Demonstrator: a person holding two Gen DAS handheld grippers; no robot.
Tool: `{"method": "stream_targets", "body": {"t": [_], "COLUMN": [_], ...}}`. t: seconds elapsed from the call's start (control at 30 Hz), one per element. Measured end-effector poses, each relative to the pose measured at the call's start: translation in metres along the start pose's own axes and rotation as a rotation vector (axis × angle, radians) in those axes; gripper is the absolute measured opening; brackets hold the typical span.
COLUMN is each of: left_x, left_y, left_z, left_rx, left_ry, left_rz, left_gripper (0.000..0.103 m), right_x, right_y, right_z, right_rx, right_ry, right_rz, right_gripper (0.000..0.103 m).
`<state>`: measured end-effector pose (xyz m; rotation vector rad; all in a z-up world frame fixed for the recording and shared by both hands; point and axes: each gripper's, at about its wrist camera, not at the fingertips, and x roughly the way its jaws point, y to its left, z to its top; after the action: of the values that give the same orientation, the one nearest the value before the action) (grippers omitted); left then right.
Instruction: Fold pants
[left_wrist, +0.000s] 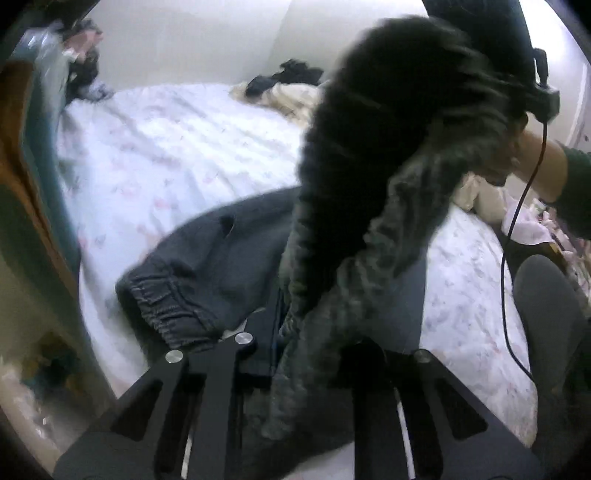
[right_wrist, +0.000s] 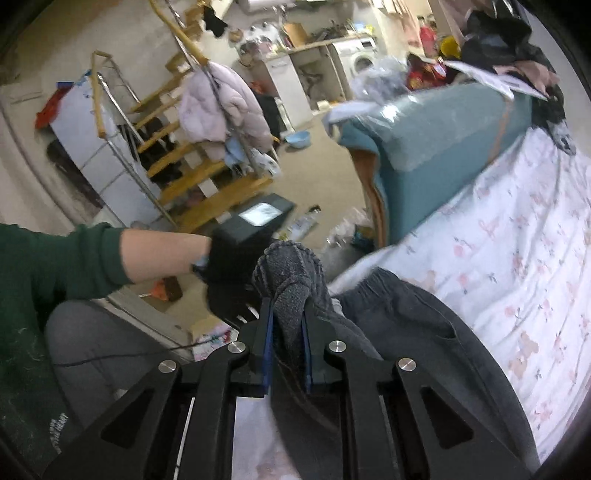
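Grey fleece-lined pants, one pair, lying partly on the bed and partly lifted off it.

Location: waistband end spread on the floral sheet near the bed's edge; the other end raised in the air between the two grippers.

Holds: right gripper has its jaws clenched on a bunched fold of the pants, the fuzzy lining poking out above the blue pads. Left gripper has its jaws drawn close together with fabric draped over and between them; the left wrist view is too blurred and covered to show how firmly the cloth is pinched.

Appearance: dark grey outer cloth, smooth and matte; gathered elastic waistband; a slit pocket on the hip; inner face a lighter grey, ribbed pile. Thick, soft, heavy-looking, limp in the hang.

Risks, judged:
- Left hold may catch only the pile or a single layer; the weight of the hanging leg could then pull it free.
- Right hold is on a wad, not a clean edge; a fold made from it would likely land crooked or lumpy.
- Lining shows outward on the lifted part, so the leg may be twisted or turned; laid down so, the fold would trap the twist.
- Cable hangs close to the lifted cloth and could snag.
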<state>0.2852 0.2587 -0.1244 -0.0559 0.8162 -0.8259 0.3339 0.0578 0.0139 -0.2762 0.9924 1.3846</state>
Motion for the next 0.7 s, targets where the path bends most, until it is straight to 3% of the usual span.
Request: {"method": "stream_targets", "body": {"t": [0.13,0.27,0.47,0.57,0.7], "left_x": [-0.012,-0.012,-0.017,-0.014,-0.022], "left_y": [0.001,0.022,0.048,0.047,0.046], "left_z": [-0.022,-0.043,-0.071,-0.077,-0.081], "left_rx": [-0.077,-0.313,-0.549,-0.537,-0.547], "left_ry": [-0.013,0.001,-0.035,-0.026,-0.020], "left_rz": [-0.009,-0.012,-0.027,0.009,0.005], "left_gripper": [0.011,0.013,0.012,0.010,0.009], "right_x": [0.018,0.056,0.133,0.172,0.175], "right_y": [-0.024,-0.040,-0.096,-0.117,-0.116], "right_z": [0.005,0.021,0.028,0.021,0.027], "right_rx": [0.027,0.004,0.050,0.122,0.147], "right_ry": [0.014,0.062,0.171,0.199,0.168], "right_rz": [-0.041,-0.092,-0.233,-0.262,-0.280], "right_gripper": [0.013,0.013,0.012,0.016,0.034]}}
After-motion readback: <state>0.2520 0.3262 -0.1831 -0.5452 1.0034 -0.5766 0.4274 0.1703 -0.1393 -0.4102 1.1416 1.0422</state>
